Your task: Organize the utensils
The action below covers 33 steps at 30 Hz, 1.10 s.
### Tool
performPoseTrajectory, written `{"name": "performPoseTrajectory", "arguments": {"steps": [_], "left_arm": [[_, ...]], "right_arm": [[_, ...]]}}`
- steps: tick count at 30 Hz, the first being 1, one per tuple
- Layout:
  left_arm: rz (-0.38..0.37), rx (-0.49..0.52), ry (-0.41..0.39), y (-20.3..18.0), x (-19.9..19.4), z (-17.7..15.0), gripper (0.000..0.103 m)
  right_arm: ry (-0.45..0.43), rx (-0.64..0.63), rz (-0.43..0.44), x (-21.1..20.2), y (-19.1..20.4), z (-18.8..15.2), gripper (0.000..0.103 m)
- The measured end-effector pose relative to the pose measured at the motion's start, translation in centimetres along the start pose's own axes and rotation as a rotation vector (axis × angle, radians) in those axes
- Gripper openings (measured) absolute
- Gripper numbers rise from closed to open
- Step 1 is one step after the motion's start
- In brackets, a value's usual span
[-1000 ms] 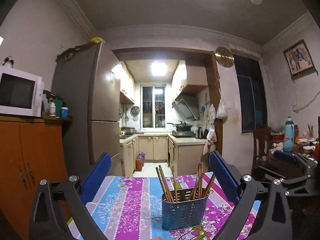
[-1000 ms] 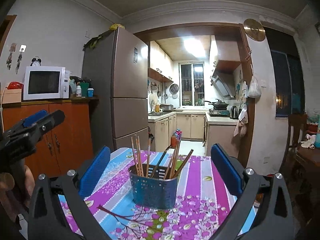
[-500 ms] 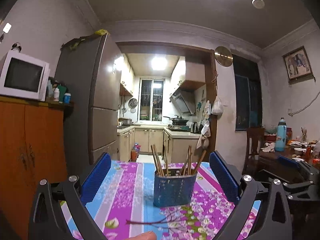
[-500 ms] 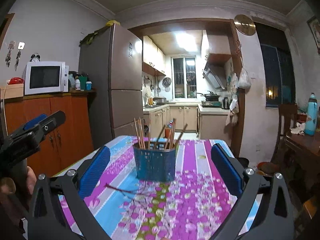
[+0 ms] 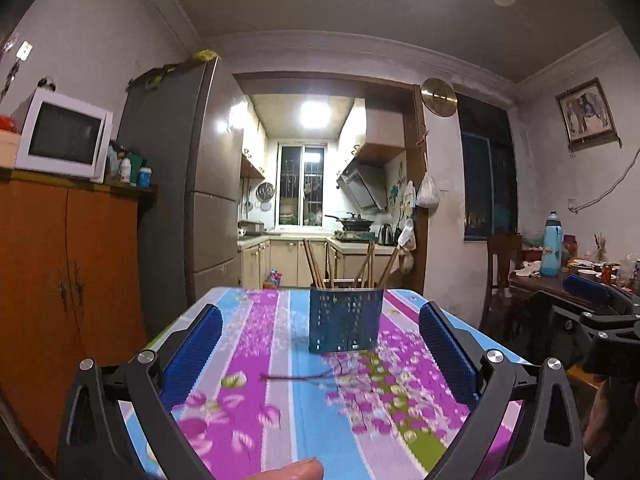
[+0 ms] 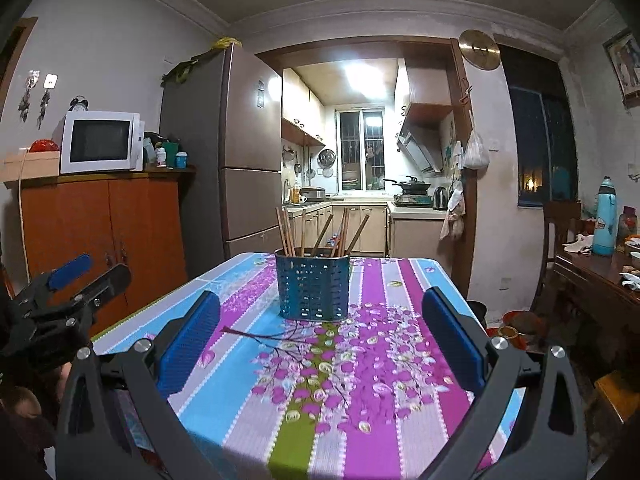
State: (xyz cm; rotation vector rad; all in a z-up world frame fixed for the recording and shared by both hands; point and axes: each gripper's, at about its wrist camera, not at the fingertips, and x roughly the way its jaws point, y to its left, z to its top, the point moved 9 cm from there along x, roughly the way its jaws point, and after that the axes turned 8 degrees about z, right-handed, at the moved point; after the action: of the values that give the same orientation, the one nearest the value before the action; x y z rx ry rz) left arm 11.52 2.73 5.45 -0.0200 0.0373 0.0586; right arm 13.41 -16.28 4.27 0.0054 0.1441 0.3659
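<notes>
Left wrist view: my left gripper (image 5: pixel 320 354) stands with its jaws spread wide and nothing between the blue pads (image 5: pixel 192 352). It is held low over a table covered by a floral striped tablecloth (image 5: pixel 256 412). The blue perforated utensil holder (image 5: pixel 345 319) stands upright on the cloth ahead of the gripper, between the lines of the two fingers but well apart from both. Several wooden chopsticks (image 5: pixel 312 264) lean out of its top at different angles. A fingertip (image 5: pixel 292 471) shows at the bottom edge of the frame. My right gripper (image 5: pixel 596 312) appears at the right margin, off the table side. Behind the table are a tall refrigerator (image 5: pixel 188 184), an orange cabinet (image 5: pixel 68 272) carrying a white microwave (image 5: pixel 62 136), and a lit kitchen through the doorway.

Right wrist view: my right gripper (image 6: pixel 320 336) is likewise spread wide and empty, its blue pads (image 6: pixel 452 340) on either side of the printed cloth (image 6: pixel 320 380). The utensil holder (image 6: pixel 313 285) stands near the far half of the table, centred ahead of this gripper and clear of both fingers; the chopsticks (image 6: pixel 286 232) fan out of it, some tilted left, some right. My left gripper (image 6: pixel 76 284) shows at the left edge, beside the table, with a gap visible between its fingers. A blue bottle (image 6: pixel 605 216) stands on a dark side table (image 6: pixel 592 276) to the right.
</notes>
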Motion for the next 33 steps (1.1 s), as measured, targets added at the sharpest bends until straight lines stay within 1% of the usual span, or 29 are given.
{"name": "performPoseTrajectory", "arguments": {"steps": [6, 11, 16, 23, 28, 33], "left_arm": [[0.001, 0.002, 0.003, -0.1, -2.1, -1.2, 0.098], [-0.012, 0.014, -0.026, -1.2, -3.8, -1.1, 0.098], [-0.022, 0.023, -0.049, -1.8, -4.9, -0.9, 0.098], [-0.032, 0.026, -0.106, -2.1, -6.6, -0.7, 0.098], [-0.015, 0.016, -0.124, -1.8, -7.2, -0.7, 0.098], [-0.008, 0.016, -0.123, -1.7, -7.4, -0.8, 0.098]], "right_arm": [[-0.035, -0.004, -0.025, -2.4, 0.2, -0.7, 0.097], [-0.059, -0.020, -0.042, -3.7, 0.4, -1.1, 0.097], [-0.058, -0.014, -0.043, -4.3, 0.3, -1.7, 0.097], [-0.097, -0.022, -0.039, -5.6, 0.4, -1.4, 0.097], [-0.105, -0.018, -0.041, -5.8, 0.6, -1.4, 0.097], [-0.102, -0.011, -0.040, -5.8, 1.1, -1.6, 0.097]]}}
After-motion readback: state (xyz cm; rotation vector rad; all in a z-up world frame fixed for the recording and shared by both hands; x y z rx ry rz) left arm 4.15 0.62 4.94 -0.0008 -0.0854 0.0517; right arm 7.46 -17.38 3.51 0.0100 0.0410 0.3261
